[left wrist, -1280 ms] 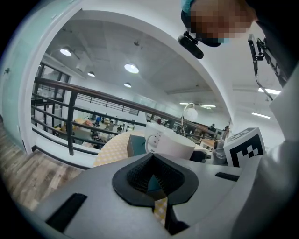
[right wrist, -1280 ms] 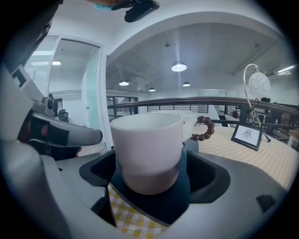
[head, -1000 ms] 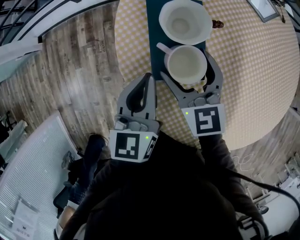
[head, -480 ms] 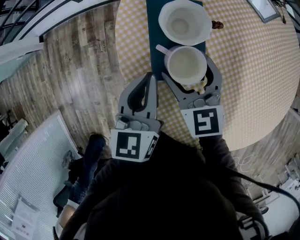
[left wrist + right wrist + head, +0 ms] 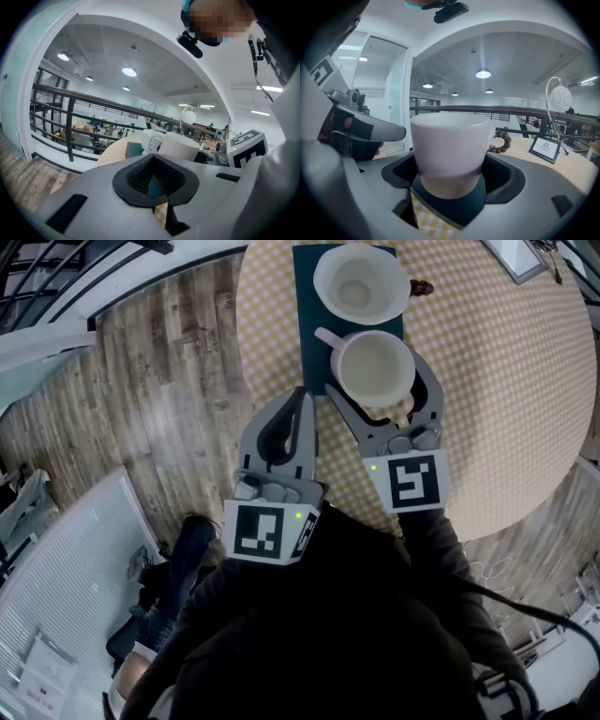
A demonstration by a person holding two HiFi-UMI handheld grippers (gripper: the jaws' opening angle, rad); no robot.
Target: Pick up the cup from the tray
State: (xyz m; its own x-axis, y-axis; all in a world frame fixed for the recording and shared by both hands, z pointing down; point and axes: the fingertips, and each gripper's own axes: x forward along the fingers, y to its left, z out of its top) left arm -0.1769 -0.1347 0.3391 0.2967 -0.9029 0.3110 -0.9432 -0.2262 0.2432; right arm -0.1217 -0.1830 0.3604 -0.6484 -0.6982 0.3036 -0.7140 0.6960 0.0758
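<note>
The right gripper [image 5: 382, 395] stands with jaws wide on either side of the white cup [image 5: 375, 367], not pressing it. The cup sits upright and empty at the near end of the dark teal tray [image 5: 309, 324]. An empty white bowl [image 5: 361, 282] sits just behind it. The left gripper [image 5: 298, 407], jaws together on nothing, hovers beside at the edge of the checked table [image 5: 487, 381]. Both carry black-and-white square markers.

A grey wood-plank floor [image 5: 159, 418] fills the head view from 8 to 11 o'clock. The round, yellow-checked worktop [image 5: 506, 381] sits at 1 o'clock. Round ceiling lights [image 5: 129, 71] glow above a dark railing [image 5: 69, 122].
</note>
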